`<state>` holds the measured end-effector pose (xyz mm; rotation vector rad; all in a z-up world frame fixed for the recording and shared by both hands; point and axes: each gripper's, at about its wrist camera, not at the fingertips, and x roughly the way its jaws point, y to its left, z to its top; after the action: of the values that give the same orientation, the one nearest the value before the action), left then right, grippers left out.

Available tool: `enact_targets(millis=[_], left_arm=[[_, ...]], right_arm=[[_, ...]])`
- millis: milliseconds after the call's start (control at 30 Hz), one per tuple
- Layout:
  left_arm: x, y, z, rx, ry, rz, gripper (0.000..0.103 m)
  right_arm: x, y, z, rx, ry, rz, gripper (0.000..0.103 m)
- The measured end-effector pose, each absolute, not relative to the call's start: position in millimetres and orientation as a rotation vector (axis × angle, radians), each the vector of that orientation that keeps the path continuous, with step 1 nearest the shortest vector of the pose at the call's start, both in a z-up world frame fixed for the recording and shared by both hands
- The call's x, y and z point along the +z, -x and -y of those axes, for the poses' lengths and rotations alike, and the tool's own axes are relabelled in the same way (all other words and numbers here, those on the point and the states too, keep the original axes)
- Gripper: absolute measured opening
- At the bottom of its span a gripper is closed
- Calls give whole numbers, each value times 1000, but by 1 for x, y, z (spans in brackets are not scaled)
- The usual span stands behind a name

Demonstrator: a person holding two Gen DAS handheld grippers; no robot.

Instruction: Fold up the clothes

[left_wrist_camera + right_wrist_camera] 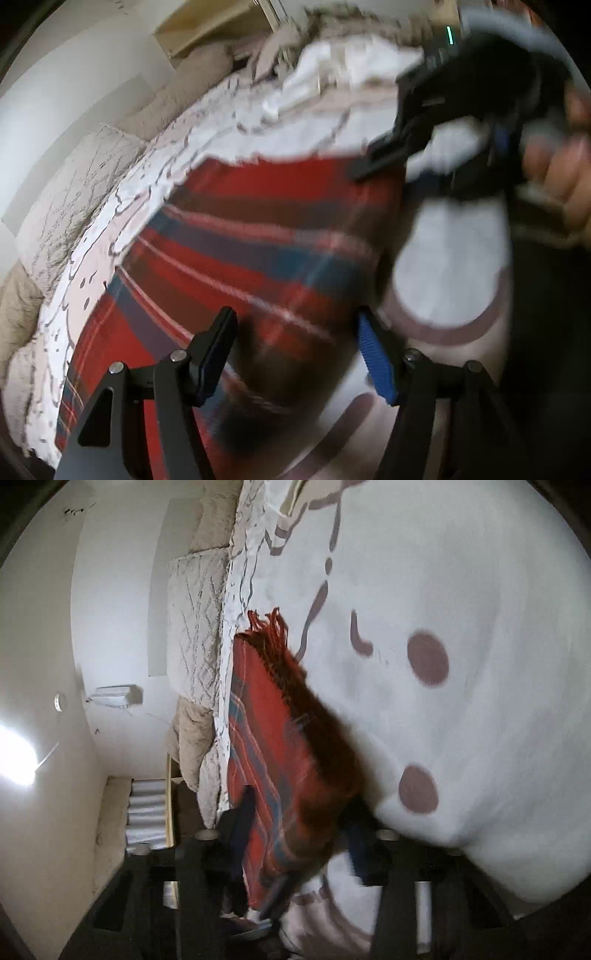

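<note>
A red plaid scarf (258, 236) with blue and white stripes lies spread on the white bed cover (280, 129). My left gripper (297, 356) hovers over its near part, open, with the cloth below the fingers and not pinched. In the left wrist view my right gripper (388, 177) sits at the scarf's far right edge, blurred, with a person's hand (565, 177) on it. In the right wrist view a bunched fold of the scarf (280, 746) fills the gap of my right gripper (301, 840), which is shut on it. The fringed end (267, 624) points away.
The cover (480, 627) is white with brown dots and lines. Grey-patterned and beige pillows (195, 627) lean at the head of the bed against a white wall (110, 609). A rumpled white blanket (351, 62) lies at the far side.
</note>
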<state>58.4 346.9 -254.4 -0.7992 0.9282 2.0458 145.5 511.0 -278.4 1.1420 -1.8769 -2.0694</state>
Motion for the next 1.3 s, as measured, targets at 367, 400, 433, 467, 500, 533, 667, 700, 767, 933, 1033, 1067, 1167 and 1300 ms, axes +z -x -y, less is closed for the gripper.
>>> enact_targets(millis=[367,400,433,467,500,533,667,700,767,933,1033,1067,1167,1300], left_arm=[[-228,-99,-380,2145,492,-1037,65],[-226,-99,-386,2164,455,-1035,65],[-225,-99,-390,2186,432,-1027,65],[-223,-98,-393,2208,408,-1019,65],[-221,-97,-396,2229,389,-1010,65],[-221,-93,-396,2243,400,-998,65],[-218,-77,-396,2299,446,-945,34],[-217,-73,-393,2306,457,-928,17],[-214,-65,-387,2308,486,-884,13],[-202,-48,-366,2331,525,-776,13],[-199,-36,-362,2348,557,-740,13],[-199,-35,-361,2342,558,-737,13],[-200,-38,-362,2311,558,-736,13],[-204,-49,-372,2282,526,-785,13]], right_arm=[[-231,-121,-509,-2083,-1171,1667,13],[-226,-120,-509,-2086,-1171,1636,12],[-221,-119,-511,-2091,-1174,1608,13],[-216,-115,-510,-2091,-1177,1579,12],[-212,-110,-509,-2081,-1179,1550,12],[-208,-106,-509,-2074,-1182,1523,13],[-196,-100,-510,-2091,-1206,1407,13],[-193,-100,-510,-2110,-1218,1369,13],[-191,-98,-510,-2150,-1242,1302,13],[-194,-100,-519,-2224,-1195,1335,79],[-202,-99,-533,-2166,-1130,1468,100],[-211,-94,-538,-2093,-1131,1533,100],[-242,-70,-545,-1928,-1235,1650,100],[-275,-26,-546,-1795,-1386,1663,99]])
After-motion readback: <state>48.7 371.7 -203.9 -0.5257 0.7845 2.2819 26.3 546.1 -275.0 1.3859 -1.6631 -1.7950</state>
